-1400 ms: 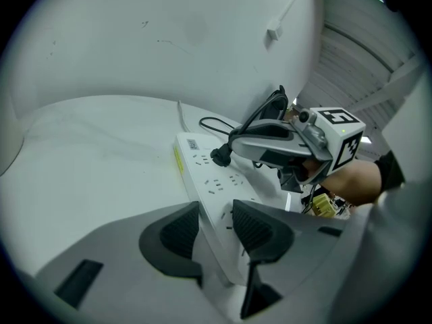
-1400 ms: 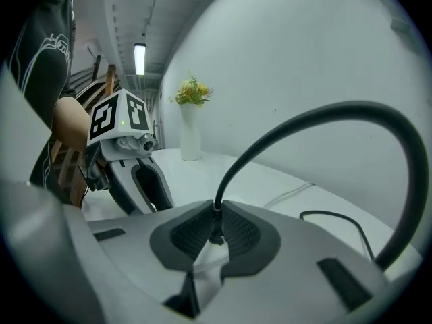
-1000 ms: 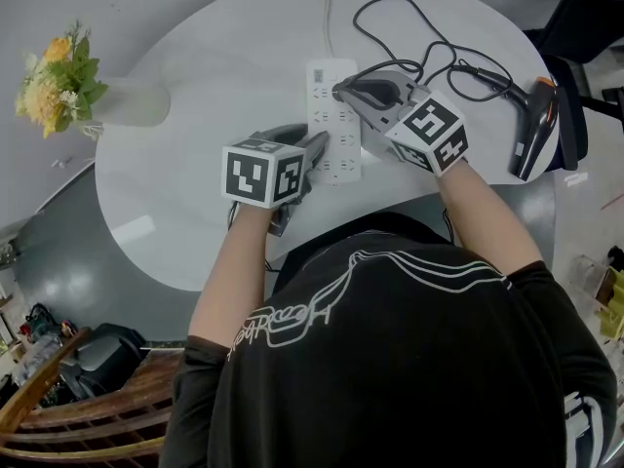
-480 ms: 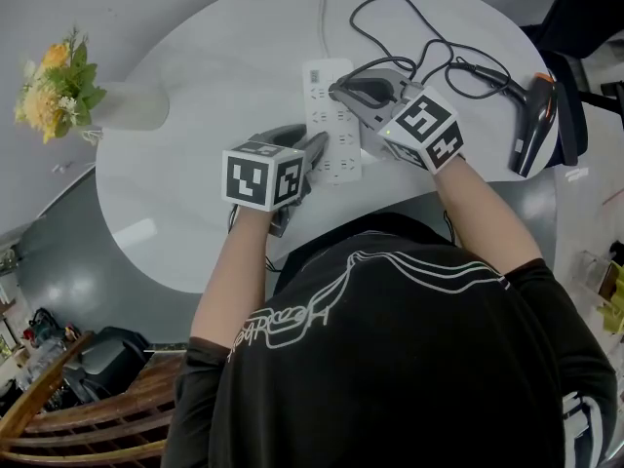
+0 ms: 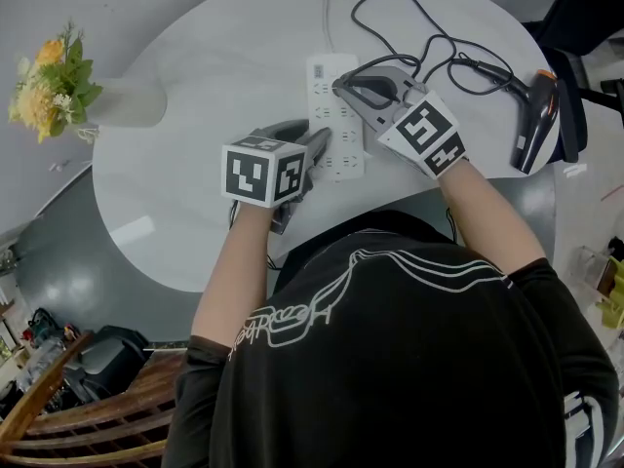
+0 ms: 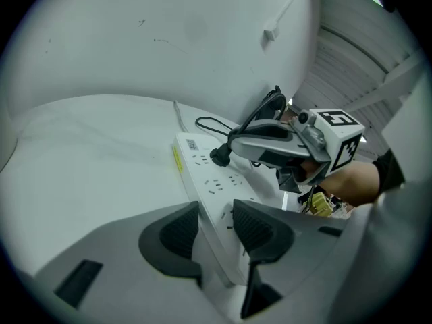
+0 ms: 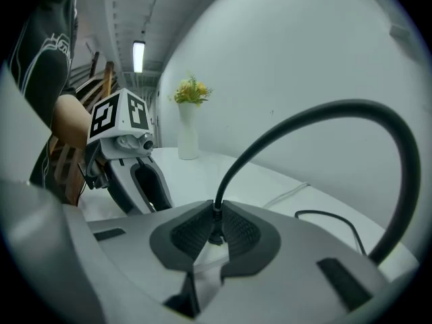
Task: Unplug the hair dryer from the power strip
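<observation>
A white power strip [image 5: 323, 74] lies in the middle of the round white table [image 5: 214, 76]. My left gripper [image 5: 314, 150] clamps the strip's near left edge; in the left gripper view the strip [image 6: 202, 171] runs between its pads [image 6: 179, 231]. My right gripper [image 5: 343, 88] is shut on the black plug [image 6: 219, 156], which sits in a socket at the strip's far end. In the right gripper view the pads [image 7: 239, 233] pinch the plug's neck, and the black cord [image 7: 317, 113] arches up from it. The cord [image 5: 409, 13] loops across to the black hair dryer [image 5: 534, 125] at the table's right edge.
A white vase [image 5: 127, 102] with yellow flowers [image 5: 49, 76] stands at the table's left rim. The strip's own white cable [image 5: 327, 8] runs off the far edge. A wooden chair [image 5: 58, 408] stands at lower left, below the table.
The right gripper has rolled a little on the plug; its marker cube shows a different tilt. The left gripper, the strip and the plug have kept their places.
</observation>
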A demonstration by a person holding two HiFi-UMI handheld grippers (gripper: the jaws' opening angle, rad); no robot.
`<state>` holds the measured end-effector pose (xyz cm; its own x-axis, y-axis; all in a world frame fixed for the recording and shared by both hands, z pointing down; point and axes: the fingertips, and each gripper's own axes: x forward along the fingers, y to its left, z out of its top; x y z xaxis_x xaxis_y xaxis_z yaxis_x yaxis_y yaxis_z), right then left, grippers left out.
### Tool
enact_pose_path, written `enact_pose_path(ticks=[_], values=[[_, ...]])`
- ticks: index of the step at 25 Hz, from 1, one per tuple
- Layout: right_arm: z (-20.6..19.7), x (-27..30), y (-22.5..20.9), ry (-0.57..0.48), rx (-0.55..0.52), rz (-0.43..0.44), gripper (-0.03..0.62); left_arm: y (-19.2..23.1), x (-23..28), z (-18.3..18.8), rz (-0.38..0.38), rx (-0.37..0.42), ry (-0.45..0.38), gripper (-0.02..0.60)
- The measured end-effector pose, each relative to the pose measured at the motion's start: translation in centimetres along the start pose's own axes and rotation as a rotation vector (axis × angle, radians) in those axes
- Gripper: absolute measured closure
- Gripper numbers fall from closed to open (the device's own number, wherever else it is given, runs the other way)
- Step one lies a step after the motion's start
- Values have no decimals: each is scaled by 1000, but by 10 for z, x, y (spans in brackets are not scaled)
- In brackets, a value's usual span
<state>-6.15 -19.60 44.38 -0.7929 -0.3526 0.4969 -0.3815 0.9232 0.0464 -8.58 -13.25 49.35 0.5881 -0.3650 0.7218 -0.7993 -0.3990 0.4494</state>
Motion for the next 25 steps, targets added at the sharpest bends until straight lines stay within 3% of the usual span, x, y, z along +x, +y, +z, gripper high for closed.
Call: enact_pose_path(ticks=[3,8,10,18,25], values=[[-1,0,1,11,-29,-9,569,-1,0,-1,-1,-2,0,422],[-4,-1,-8,-46,169,34,569,0,0,1,-13,0,-10,422],[-5,-1,-10,-55,199,37,569,0,0,1,-15,-2,-23,422],[-1,0,-4,-20,61,-10,569,0,1,1,0,7,-30,420],[-2,2,-8,-40,121,26,569,2,0,1,-19,-18,-37,422]])
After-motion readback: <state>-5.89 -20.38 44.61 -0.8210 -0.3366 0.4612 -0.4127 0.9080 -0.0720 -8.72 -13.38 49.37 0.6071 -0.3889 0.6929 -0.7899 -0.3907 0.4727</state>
